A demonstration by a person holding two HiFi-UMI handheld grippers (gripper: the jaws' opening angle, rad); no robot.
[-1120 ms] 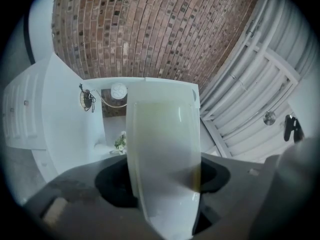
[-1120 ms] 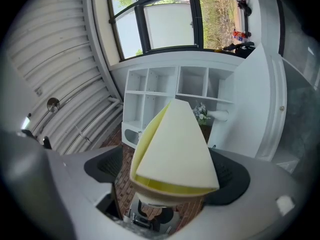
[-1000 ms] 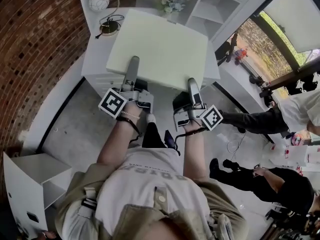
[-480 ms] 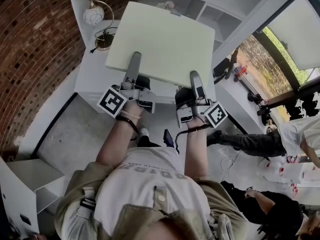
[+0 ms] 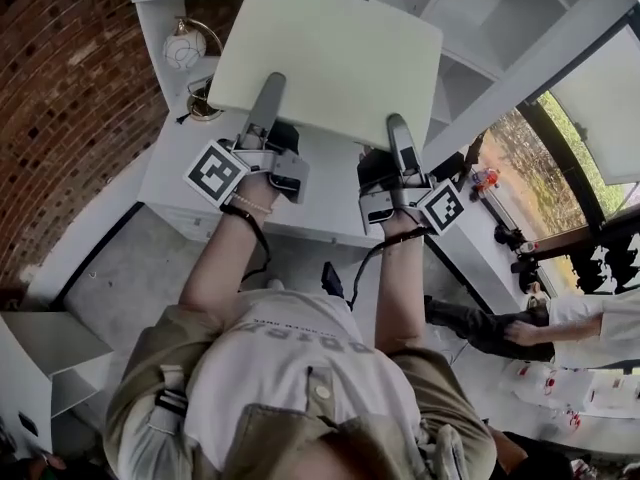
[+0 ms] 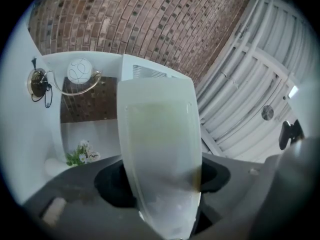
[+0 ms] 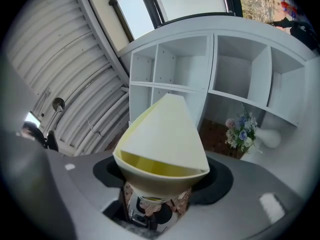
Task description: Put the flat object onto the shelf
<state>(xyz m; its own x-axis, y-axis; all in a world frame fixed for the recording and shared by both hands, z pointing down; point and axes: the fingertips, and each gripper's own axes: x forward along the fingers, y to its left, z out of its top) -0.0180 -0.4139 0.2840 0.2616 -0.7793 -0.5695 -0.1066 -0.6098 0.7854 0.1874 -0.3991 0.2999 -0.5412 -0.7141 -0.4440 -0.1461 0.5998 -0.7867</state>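
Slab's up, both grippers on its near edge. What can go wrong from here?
1. The left gripper and right gripper (its jaws have just been closing on it) clamp the slab only at its near edge; the far end could sag or lever loose.
2. Its left corner appears close to the globe lamp; a swing could knock it.
3. It looks wide against the shelf compartments and may catch a divider.

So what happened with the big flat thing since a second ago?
The left hand-held gripper and the right hand-held gripper carried the pale flat panel up and forward, toward the white shelf unit. The right one's jaws have just been closing on the panel's near edge; the left one kept its grip. The globe lamp stayed put.
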